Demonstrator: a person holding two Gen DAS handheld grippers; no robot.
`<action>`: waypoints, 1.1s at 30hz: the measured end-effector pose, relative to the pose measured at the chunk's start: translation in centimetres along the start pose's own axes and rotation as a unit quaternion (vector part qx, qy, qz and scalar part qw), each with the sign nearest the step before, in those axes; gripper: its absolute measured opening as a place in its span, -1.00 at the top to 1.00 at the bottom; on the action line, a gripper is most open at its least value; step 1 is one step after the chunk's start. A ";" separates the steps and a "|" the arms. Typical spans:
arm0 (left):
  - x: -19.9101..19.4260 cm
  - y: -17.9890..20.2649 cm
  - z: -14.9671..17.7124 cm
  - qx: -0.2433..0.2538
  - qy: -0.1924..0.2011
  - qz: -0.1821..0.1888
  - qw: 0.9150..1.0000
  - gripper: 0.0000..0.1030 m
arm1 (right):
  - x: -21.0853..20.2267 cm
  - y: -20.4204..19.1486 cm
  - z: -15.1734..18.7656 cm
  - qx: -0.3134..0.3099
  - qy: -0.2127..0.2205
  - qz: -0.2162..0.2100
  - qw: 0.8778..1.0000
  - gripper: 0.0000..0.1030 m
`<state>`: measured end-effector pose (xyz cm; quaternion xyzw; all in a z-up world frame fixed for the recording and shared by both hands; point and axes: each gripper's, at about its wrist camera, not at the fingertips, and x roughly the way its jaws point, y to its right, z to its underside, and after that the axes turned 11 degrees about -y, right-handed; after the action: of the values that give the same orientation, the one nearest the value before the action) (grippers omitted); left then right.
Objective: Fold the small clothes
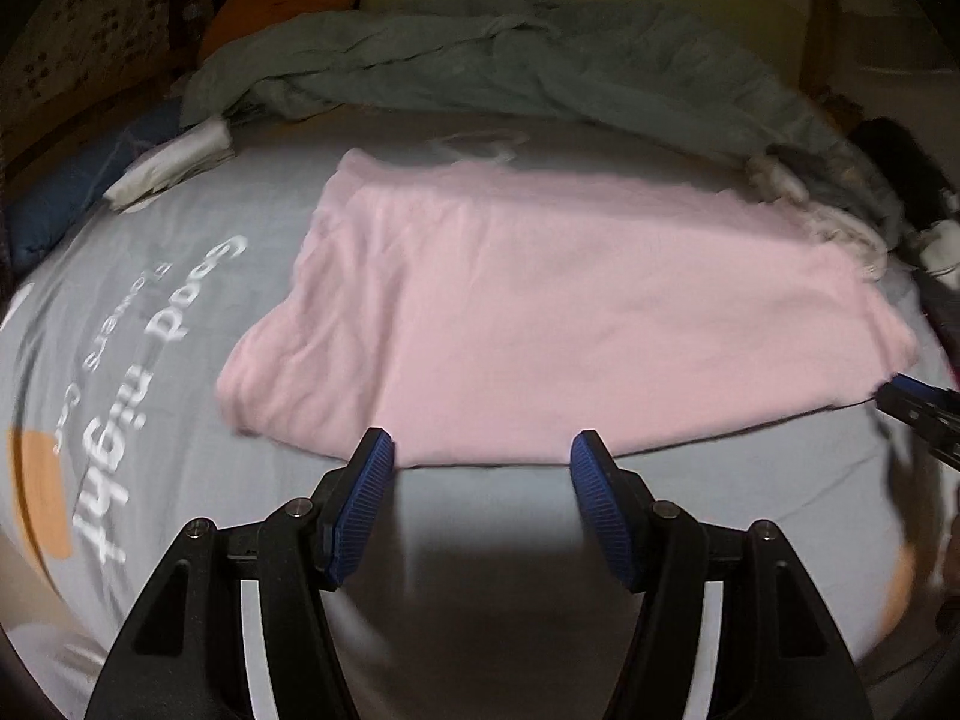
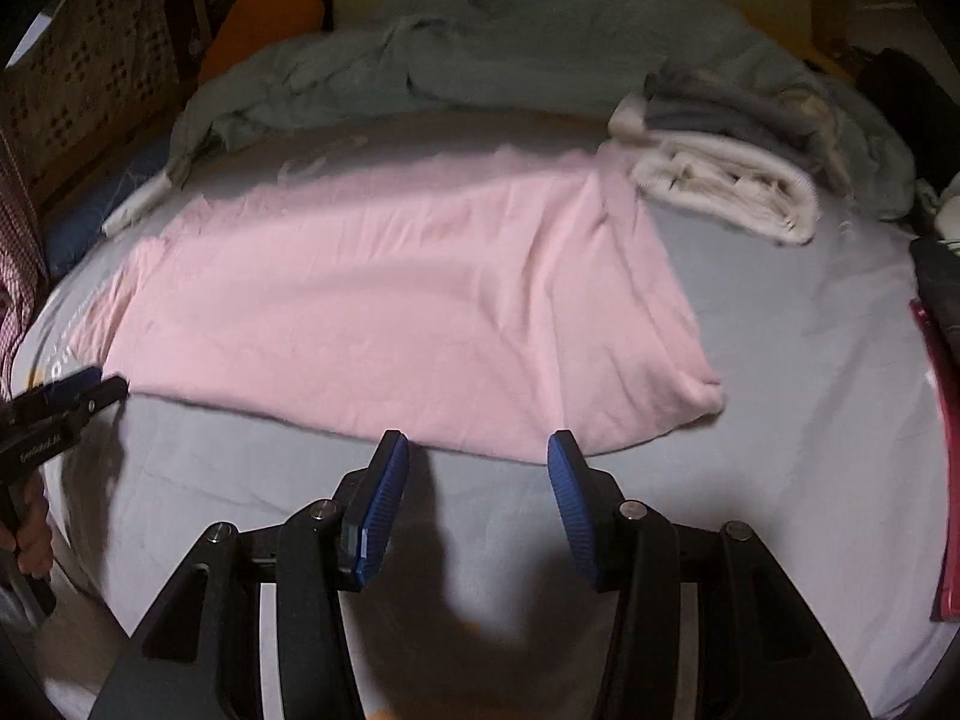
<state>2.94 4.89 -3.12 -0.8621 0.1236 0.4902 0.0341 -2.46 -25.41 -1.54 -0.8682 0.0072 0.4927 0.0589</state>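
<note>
Pink garment (image 1: 540, 306) lies flat on the bed (image 1: 492, 540), folded into a rough rectangle, long axis running left-right across the scene. Near edge is straight; left end is rumpled with creases, right end comes to a rounded corner (image 2: 702, 384). Which end is collar or hem: can't tell.

Left tool (image 1: 482, 450): jaws stand apart, nothing between them, blue ribbed pads (image 1: 366, 498) just short of the garment's near edge, toward its left half. Whether the tips touch the cloth can't be told. Right tool (image 2: 478, 450): jaws likewise apart and empty, a bit narrower than the left, hovering at the near edge toward the right end. Each tool shows in the other's view at the frame edge; a hand (image 2: 33, 534) grips the left tool's handle.

Writing: grey bedsheet has white print "Good night" (image 1: 162, 372), seen upside down left of the garment, with a smaller line beside it too blurred to read. Orange patch (image 1: 42, 492) printed near it. Small white lettering on the left tool's body, unreadable.

Farther out: stack of folded white and grey clothes (image 2: 726, 174) just beyond the garment's far right corner. Crumpled grey-green blanket (image 1: 480, 54) along the far side of the bed. Orange cushion (image 1: 282, 0) far left. Red-pink item (image 2: 942, 480) at the right edge.
</note>
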 end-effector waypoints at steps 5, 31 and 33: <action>-1.1 0.8 -4.8 -0.005 0.019 0.029 0.999 -0.04 | -1.5 -1.0 -3.7 -0.009 0.042 -0.001 0.999 0.05; 3.5 -7.7 -17.8 -0.083 -0.046 0.005 0.996 0.02 | -1.0 7.4 -15.8 0.095 0.014 -0.008 0.995 0.09; 5.0 -8.6 -19.9 -0.085 -0.069 0.002 0.994 0.01 | 0.6 8.3 -19.0 0.101 -0.016 -0.028 0.994 0.09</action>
<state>24.19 8.76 2.33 -0.8260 0.0803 0.5570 -0.0322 13.51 -35.69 6.83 -0.8499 0.0316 0.5012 0.1599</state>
